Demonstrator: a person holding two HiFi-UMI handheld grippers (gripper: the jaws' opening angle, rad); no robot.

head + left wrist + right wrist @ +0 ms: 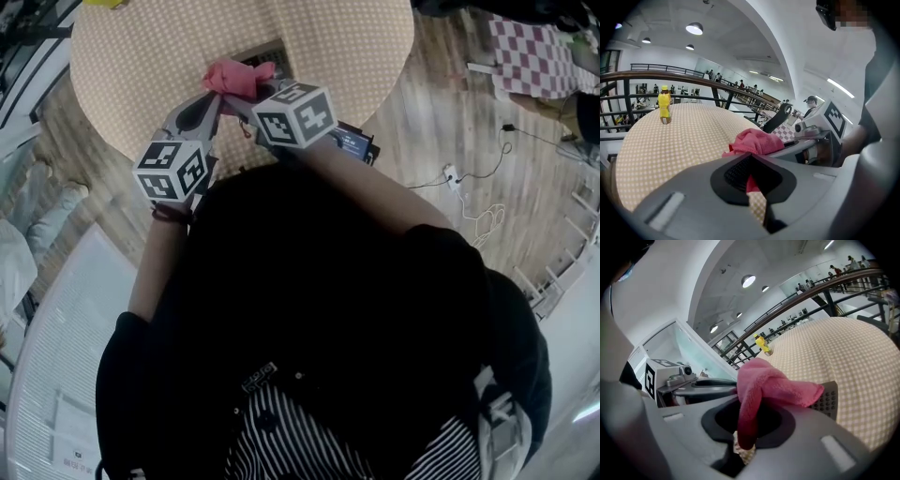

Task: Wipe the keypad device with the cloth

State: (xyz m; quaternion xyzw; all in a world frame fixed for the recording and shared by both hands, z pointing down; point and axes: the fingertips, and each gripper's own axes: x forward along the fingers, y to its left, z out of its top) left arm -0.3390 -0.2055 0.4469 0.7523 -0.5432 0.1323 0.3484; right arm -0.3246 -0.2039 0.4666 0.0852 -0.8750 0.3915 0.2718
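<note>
The round table lies mostly bare; a yellow bottle stands at its far edge.

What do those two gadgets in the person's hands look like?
The left gripper and right gripper are smooth grey shells with black jaw linings. Each carries a white cube printed with black square markers. The person wears a black short-sleeved top.
</note>
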